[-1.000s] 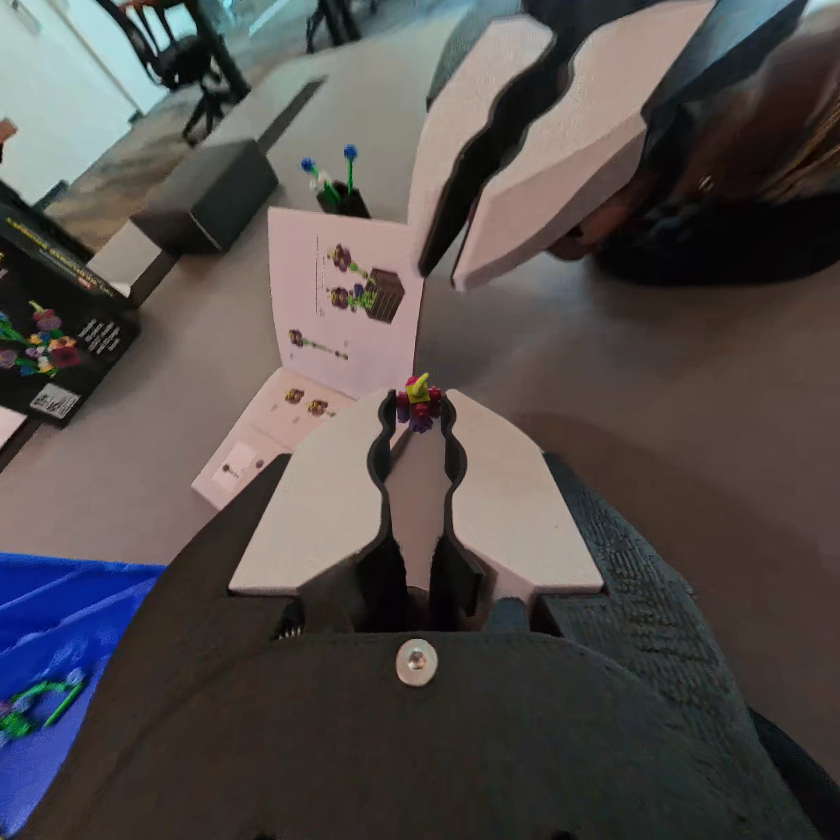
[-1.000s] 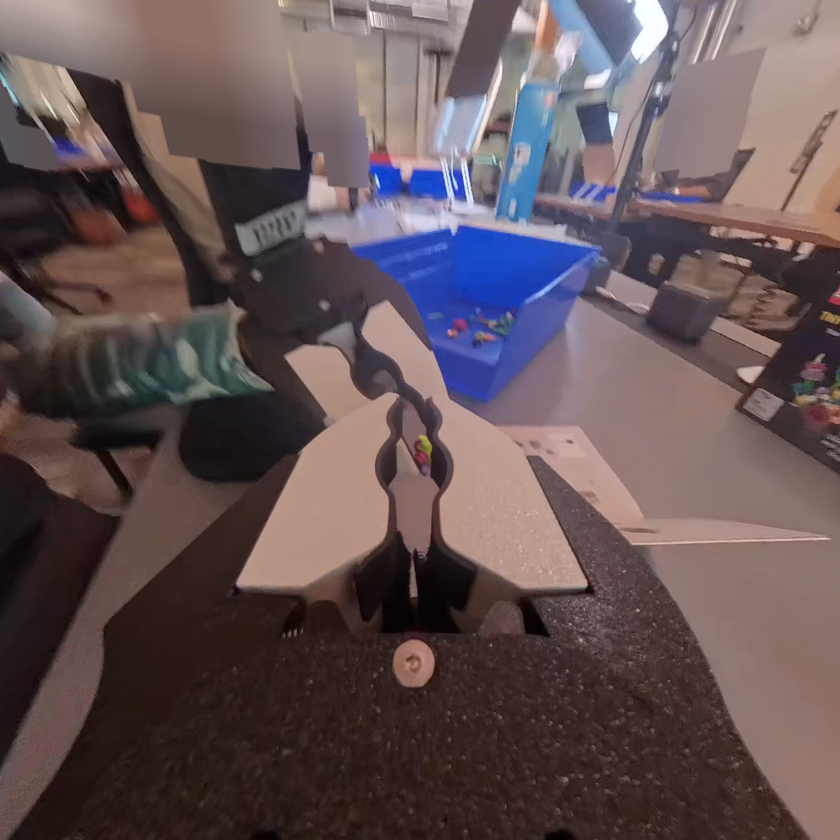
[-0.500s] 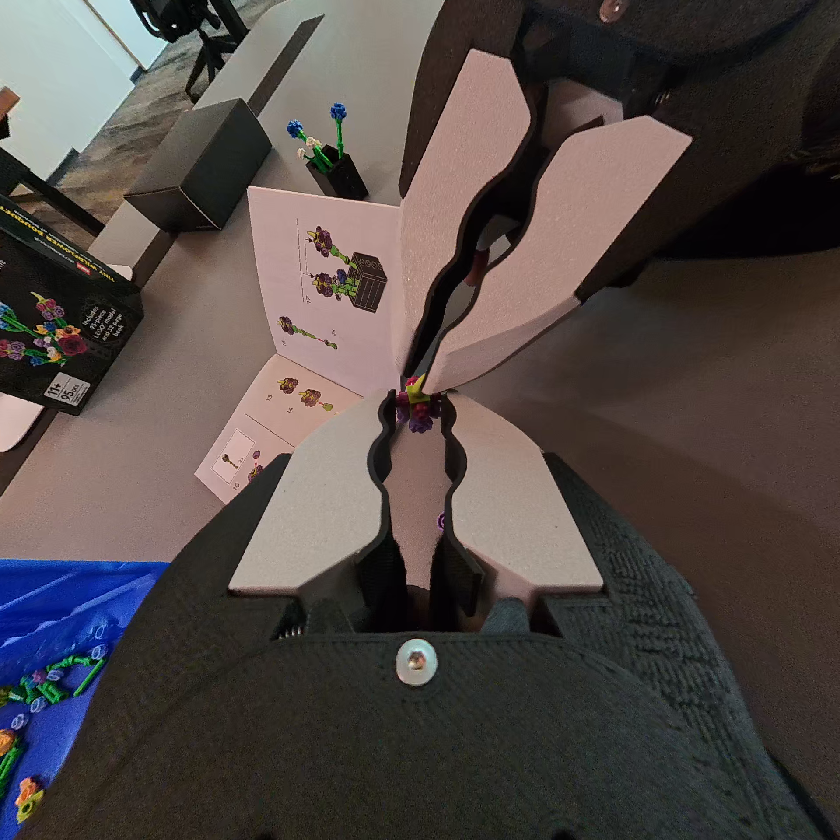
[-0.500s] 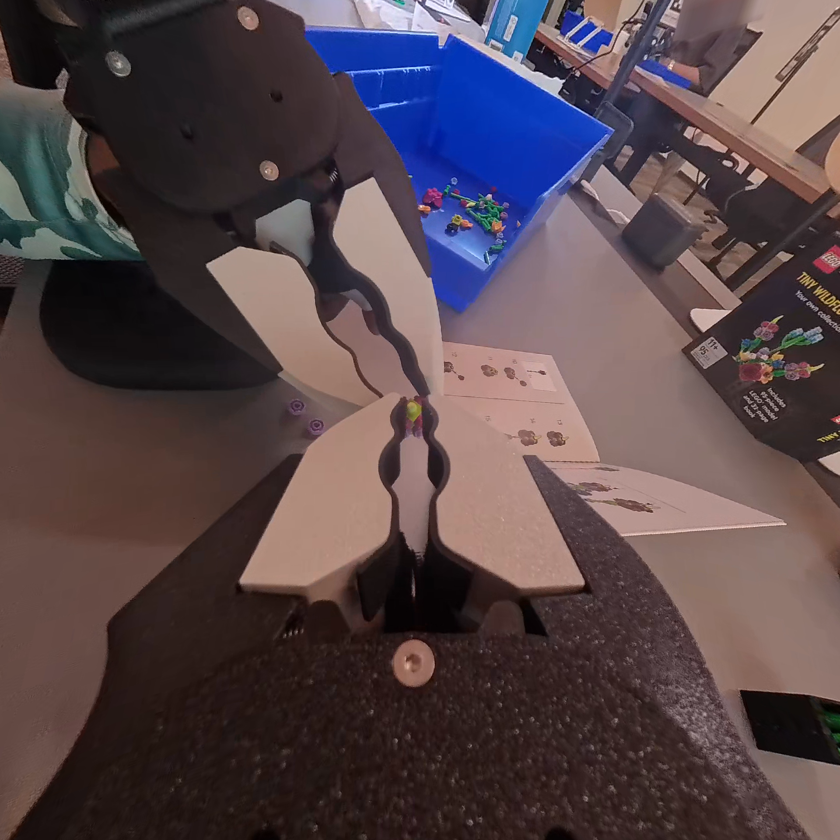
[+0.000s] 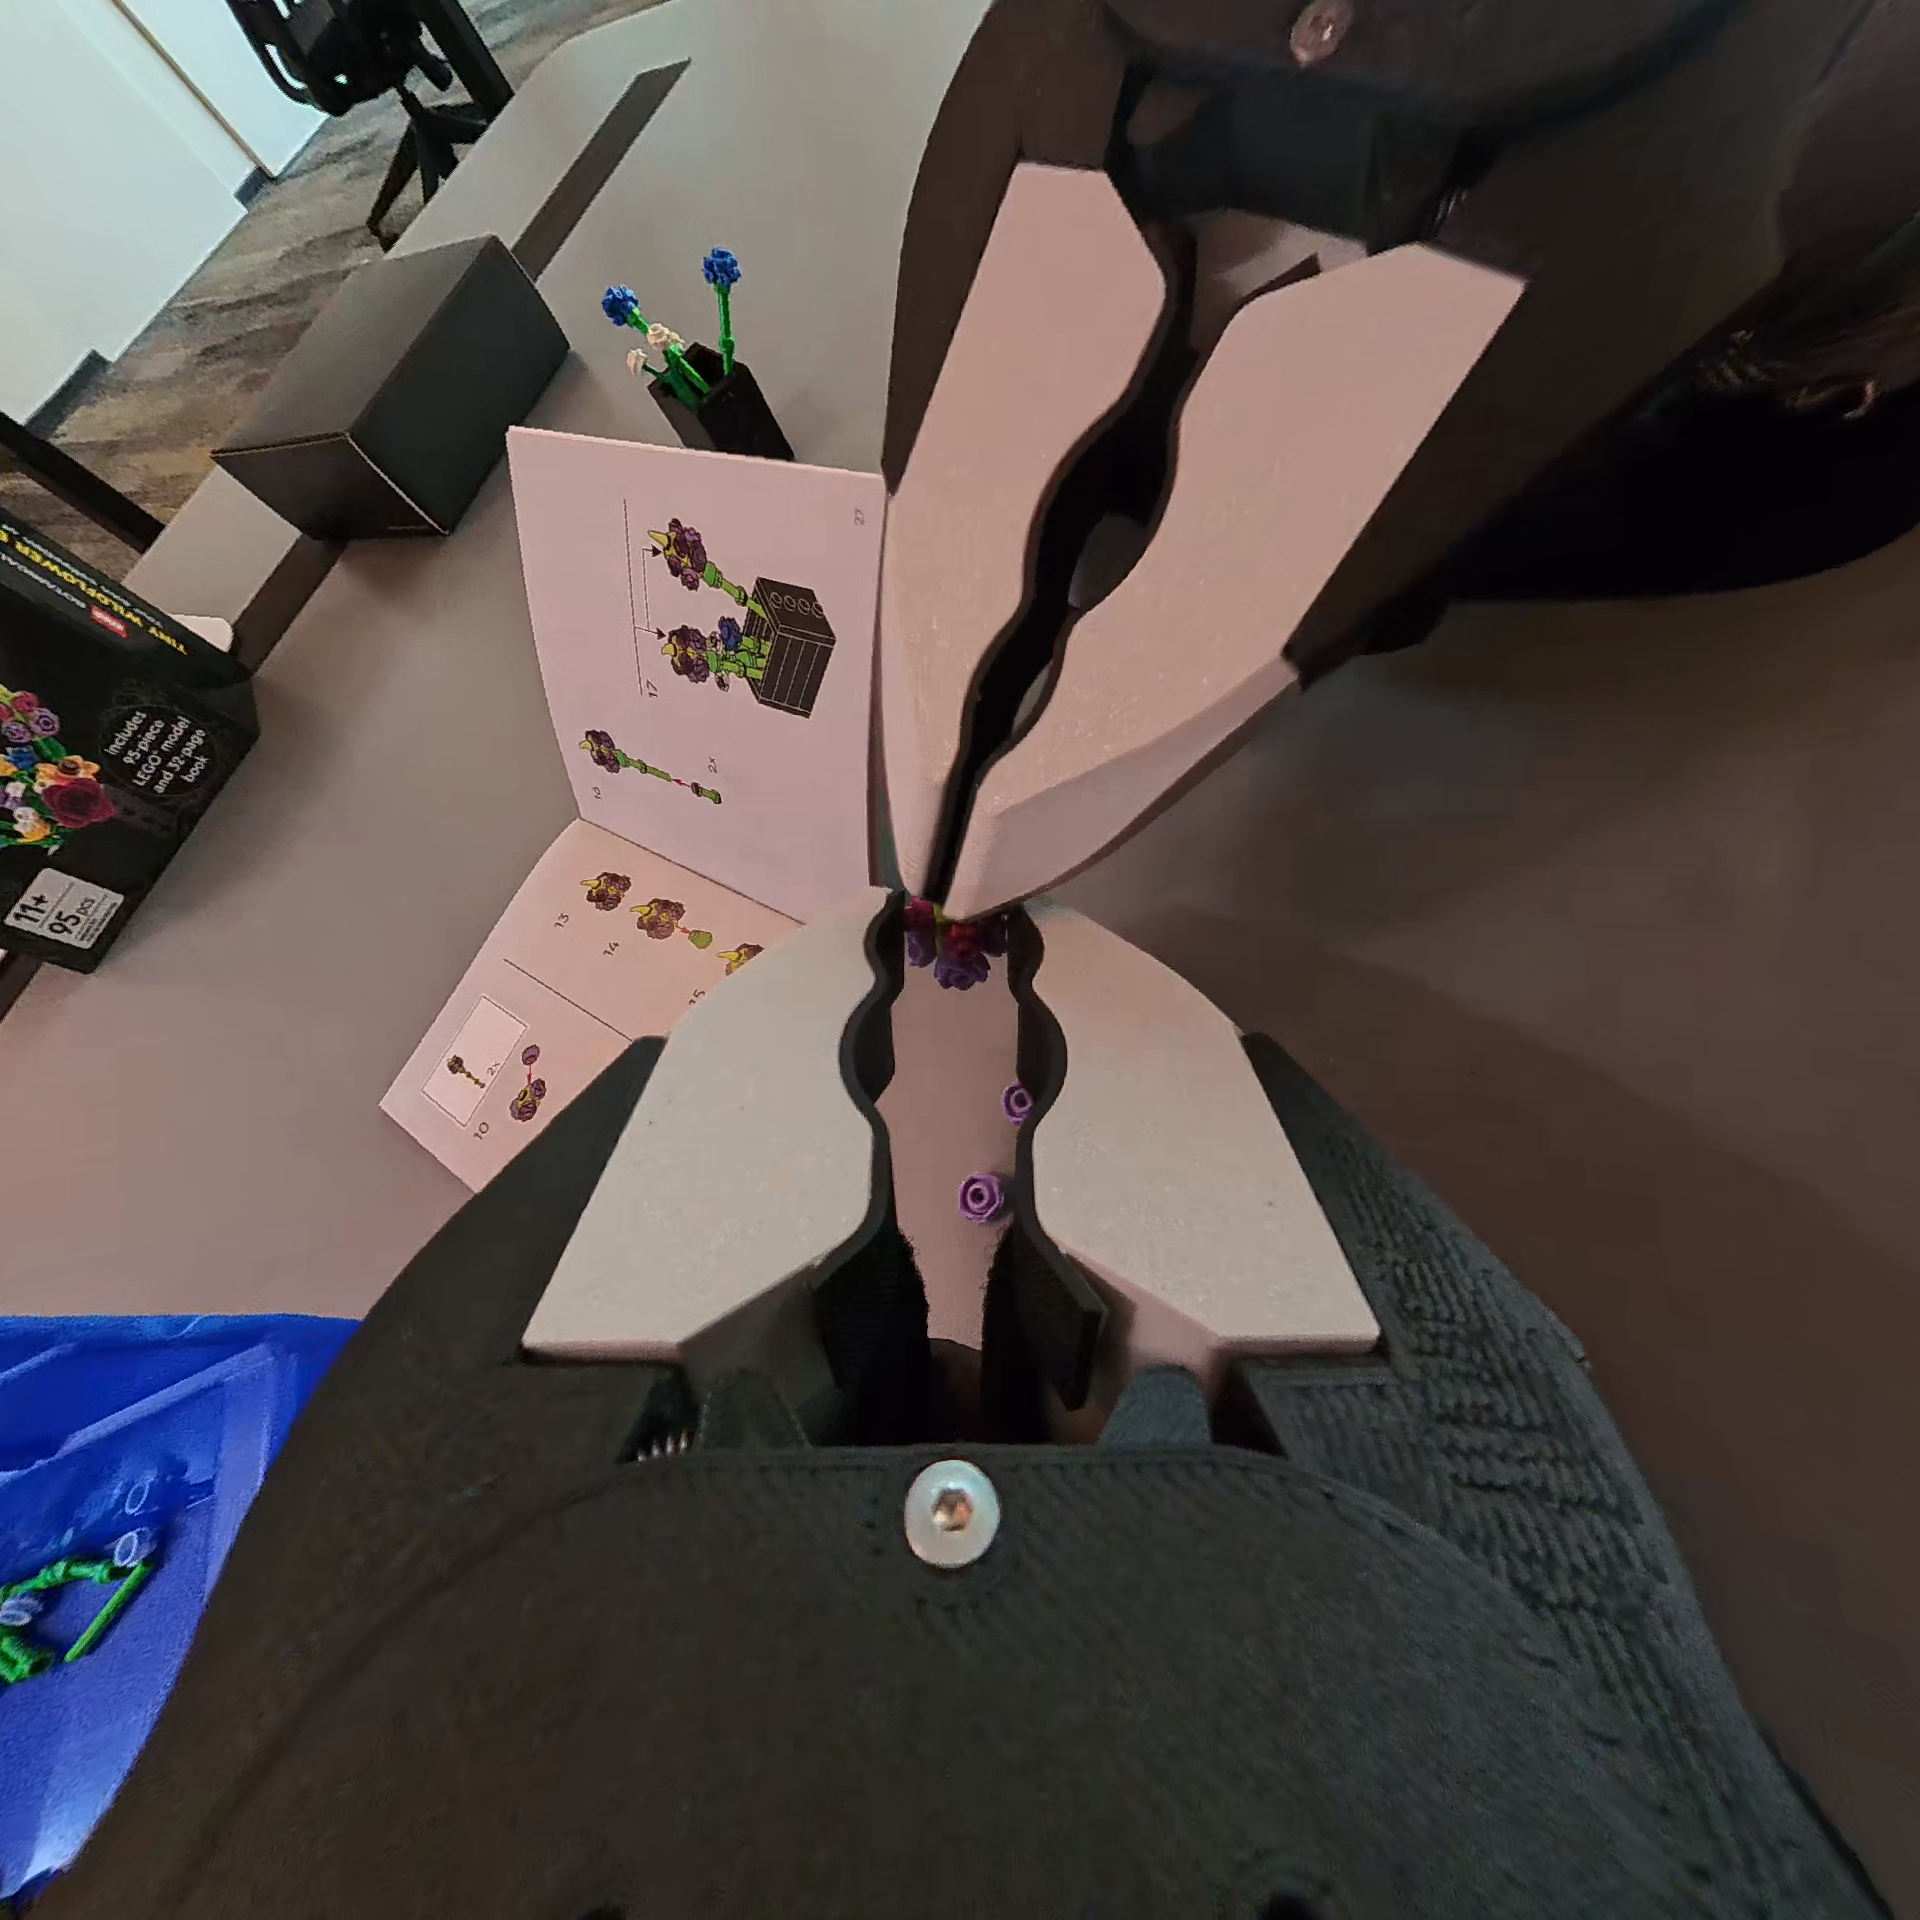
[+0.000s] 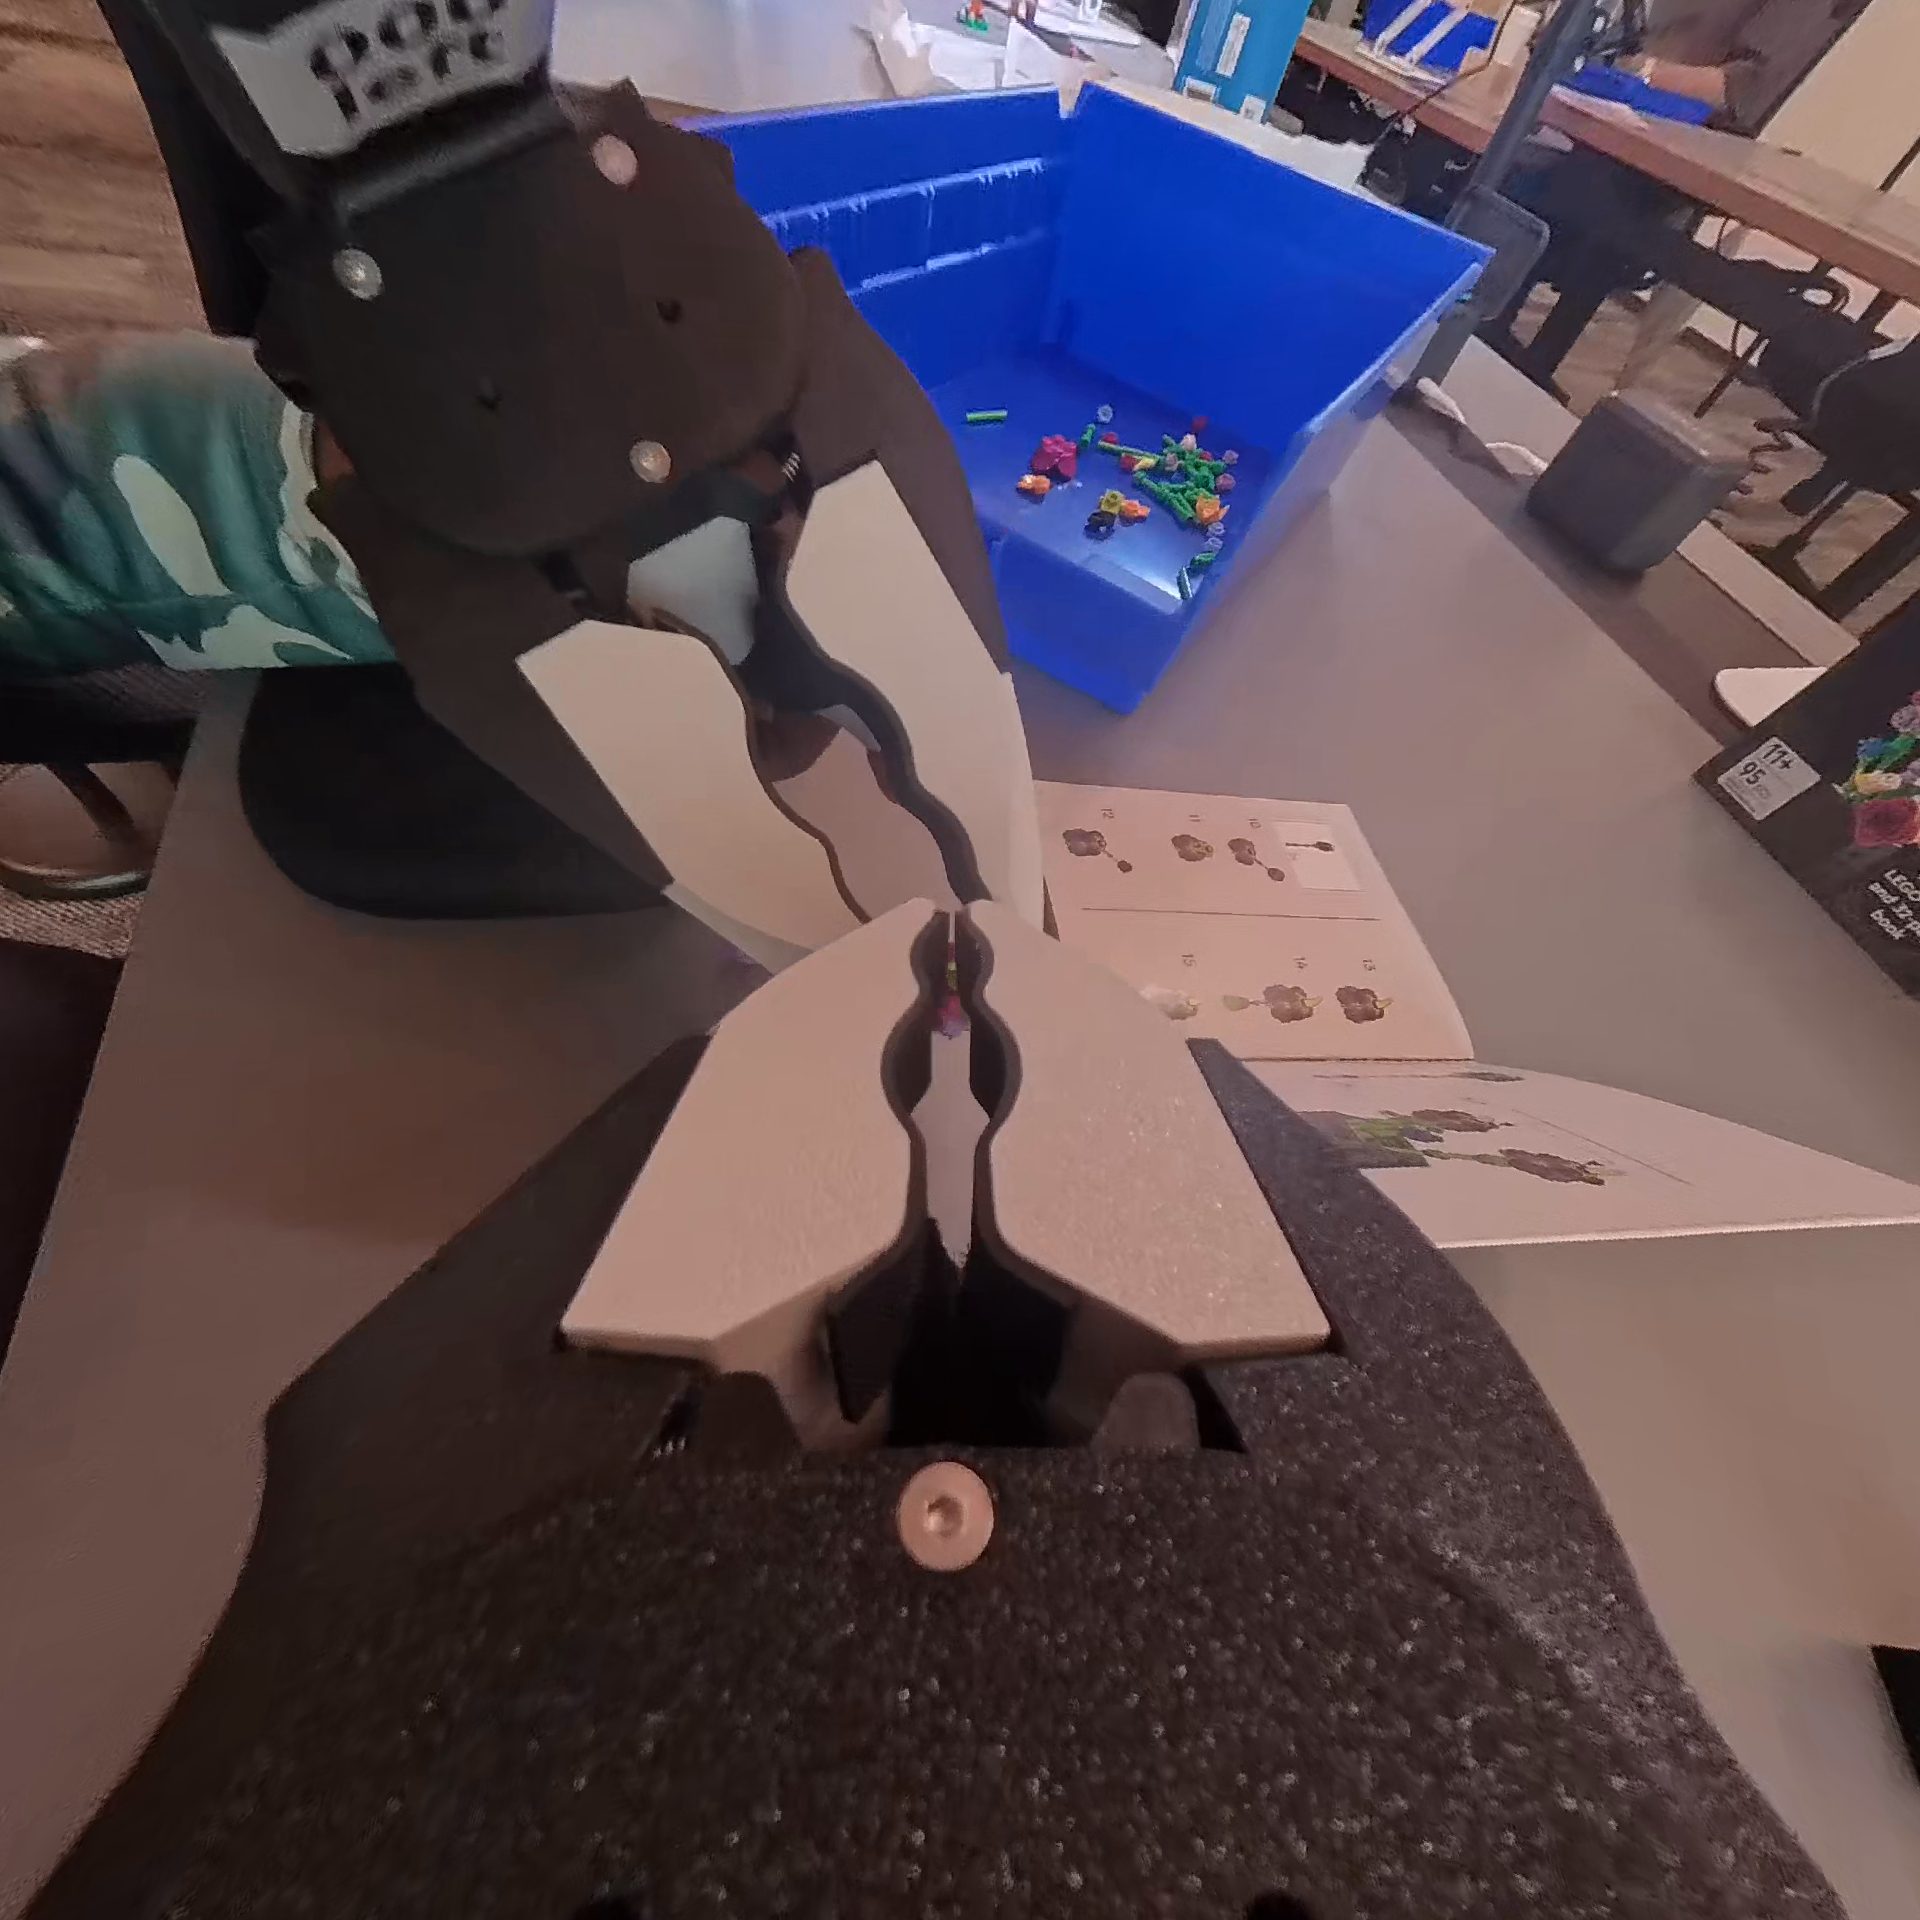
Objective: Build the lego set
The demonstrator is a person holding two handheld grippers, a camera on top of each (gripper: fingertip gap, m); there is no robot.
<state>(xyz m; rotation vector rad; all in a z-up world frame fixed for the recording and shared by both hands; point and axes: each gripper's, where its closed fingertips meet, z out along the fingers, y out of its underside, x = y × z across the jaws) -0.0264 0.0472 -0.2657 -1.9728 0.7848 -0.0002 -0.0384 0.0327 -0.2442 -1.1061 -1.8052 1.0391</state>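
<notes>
A: What's changed vs a sec ago?

B: Right claw [image 6: 951, 914] was well apart from the left claw [image 5: 951, 914], hanging above it. Now the two meet tip to tip, over the desk [image 5: 1558, 935]. Left claw's narrow, gripping the flower head [image 5: 951, 940], purple and dark red w/ a lime bit. Right claw's nearly closed, tips right at the lime spike on top of that head.

A: Is right actually holding it?

B: Can't tell for sure. Right wrist view shows a sliver of lime and pink between its tips [image 6: 951, 987], so prob pinching the spike or pressing on it. My read: it's a seating or pull step on the flower head, mid-assembly.

A: Meaning for the build?

B: Head's in hand at both claws, not yet on a stem. Booklet [image 5: 707, 644] lies open just beyond, far-left of the claws.

A: Counts?

B: 2 claws. 1 flower head held. 2 loose purple bits [image 5: 982, 1195] on the desk under the left claw, near side. 1 booklet. 1 blue bin [image 6: 1299, 312], far in the right view, near-left in the left view, w/ a scatter of green, orange, pink parts, too many and small to count. 1 black vase [image 5: 727, 405] beyond the booklet w/ 2 blue blooms plus a couple white ones. 1 set box [image 5: 94, 748] far left. 1 black box [image 5: 416, 384] past it.
</notes>
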